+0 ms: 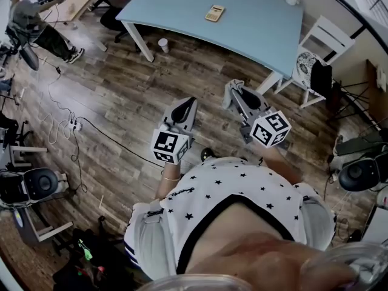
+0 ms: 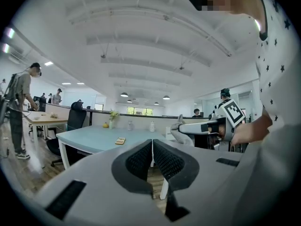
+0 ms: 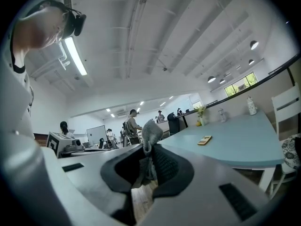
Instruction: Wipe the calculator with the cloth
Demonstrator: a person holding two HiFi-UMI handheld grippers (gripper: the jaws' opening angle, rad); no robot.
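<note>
A small tan calculator [image 1: 214, 13] lies on the light-blue table [image 1: 254, 29], far from both grippers; it also shows as the calculator [image 2: 120, 141] and the calculator [image 3: 204, 140]. My right gripper [image 3: 150, 152] is shut on a grey cloth [image 3: 149, 133] that sticks up from between its jaws; from the head camera the cloth [image 1: 233, 88] sits at the right gripper [image 1: 237, 96] tip. My left gripper [image 2: 152, 150] is shut with nothing in it, and the left gripper [image 1: 183, 110] hangs over the wooden floor beside the right one.
A white cup [image 1: 163, 45] stands on the floor by a table leg. A white chair [image 1: 318, 53] is at the table's right end. Cables and a power strip [image 1: 74, 126] lie on the floor at left. A person [image 1: 36, 26] works at a far wooden desk.
</note>
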